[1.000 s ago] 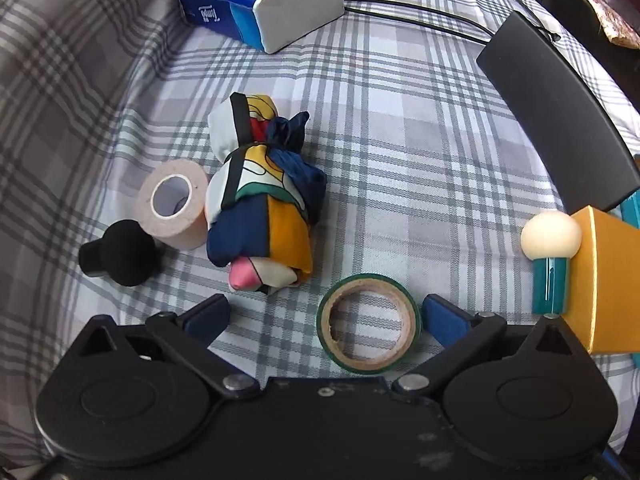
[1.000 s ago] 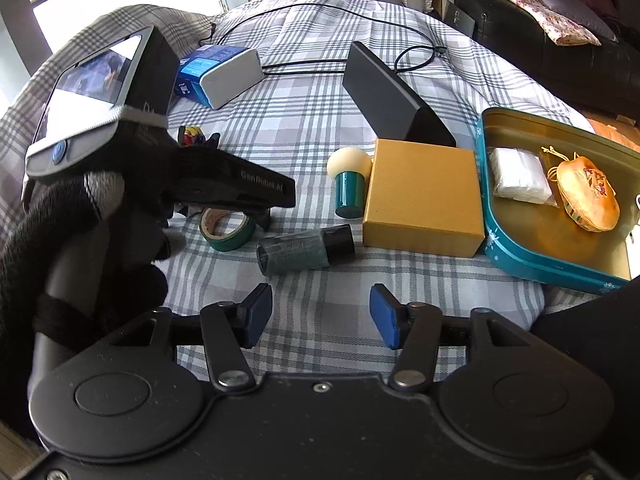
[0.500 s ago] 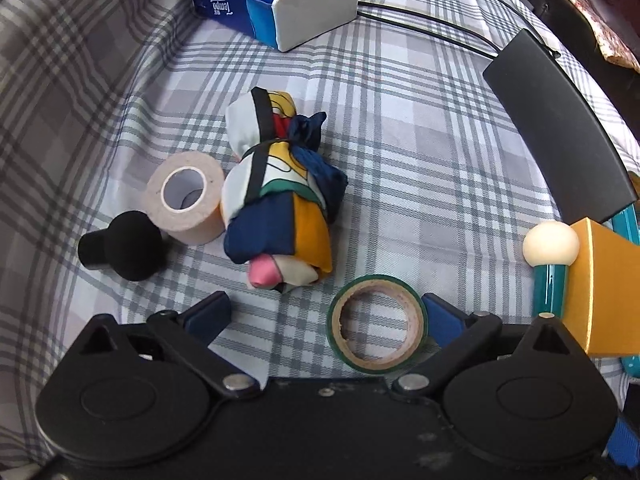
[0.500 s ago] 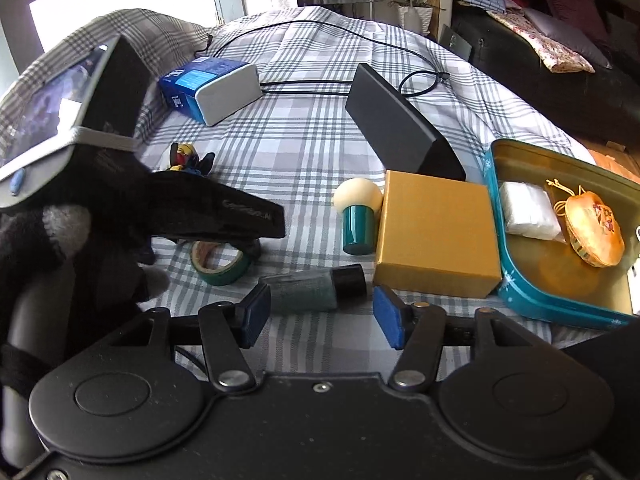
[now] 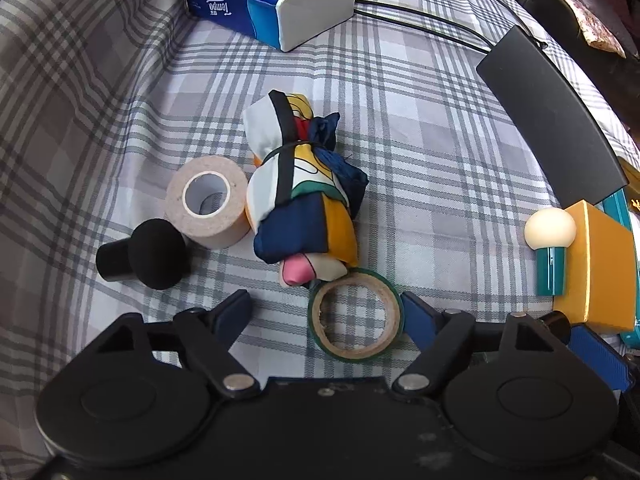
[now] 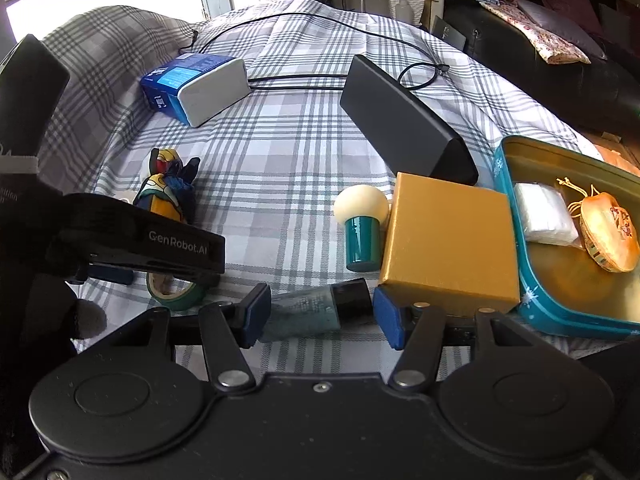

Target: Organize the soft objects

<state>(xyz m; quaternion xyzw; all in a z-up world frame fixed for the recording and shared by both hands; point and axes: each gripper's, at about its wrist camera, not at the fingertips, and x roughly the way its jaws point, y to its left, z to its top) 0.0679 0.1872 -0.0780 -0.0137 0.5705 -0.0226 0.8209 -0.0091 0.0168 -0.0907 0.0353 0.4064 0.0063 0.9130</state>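
1. The left hand-held gripper [image 5: 326, 312] is closing; the green tape roll [image 5: 355, 315] lies between its fingers, touching the right pad, while the left pad stands clear of it, so nothing is clamped.
2. The knotted cloth bundle [image 5: 306, 196], the soft thing, lies mid-bench on the plaid cloth [image 5: 420, 120], its near end touching the tape roll, and the beige tape roll [image 5: 208, 200] is against its side.
3. From the right wrist view the left device hides most of the bundle.
4. The right hand-held gripper [image 6: 320, 316] is released, straddling a small dark-capped bottle [image 6: 316, 310] without visible contact.
5. The teal tray [image 6: 560, 312] at the bench's right edge is cut off; a white packet [image 6: 544, 220] and an orange pouch [image 6: 608, 236] lie inside.
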